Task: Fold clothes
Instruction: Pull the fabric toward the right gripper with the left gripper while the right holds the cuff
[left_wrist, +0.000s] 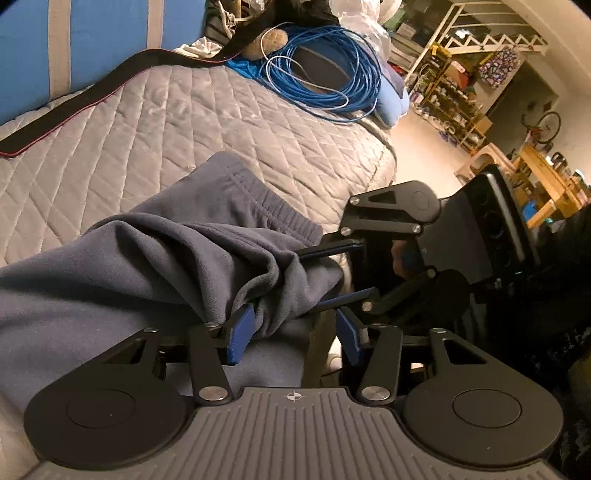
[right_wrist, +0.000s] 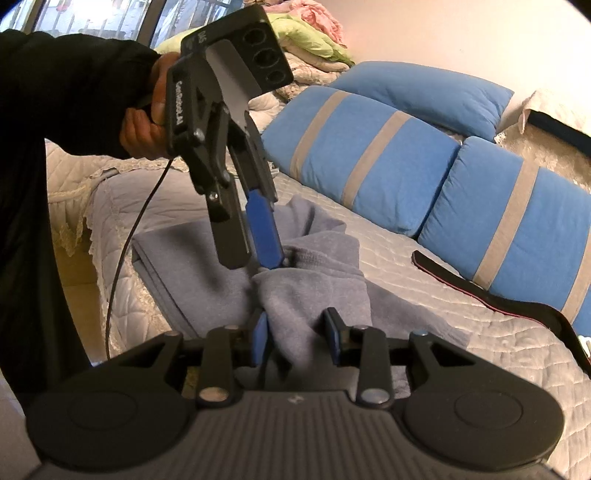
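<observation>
— Left hand-held gripper (left_wrist: 295, 334), left wrist view?
— Parted wide, grey sweatpants (left_wrist: 166, 254) bunched between the pads, unpinched, heaped on the quilted bed (left_wrist: 192, 110).
— Right hand-held gripper (right_wrist: 297, 339), right wrist view?
— Equally spread around a fold; cloth loose.

Left tongs (left_wrist: 295, 334) and right tongs (right_wrist: 297, 341) both gape, tips close together.

My matte black left gripper (left_wrist: 295, 334) and right gripper (right_wrist: 297, 338) carry blue rubber finger pads (left_wrist: 242, 332), silver pivot screws (left_wrist: 212, 393), ribbed grey bodies, a thin black cable (right_wrist: 122, 258); my sleeve (right_wrist: 66, 88) is black.
</observation>
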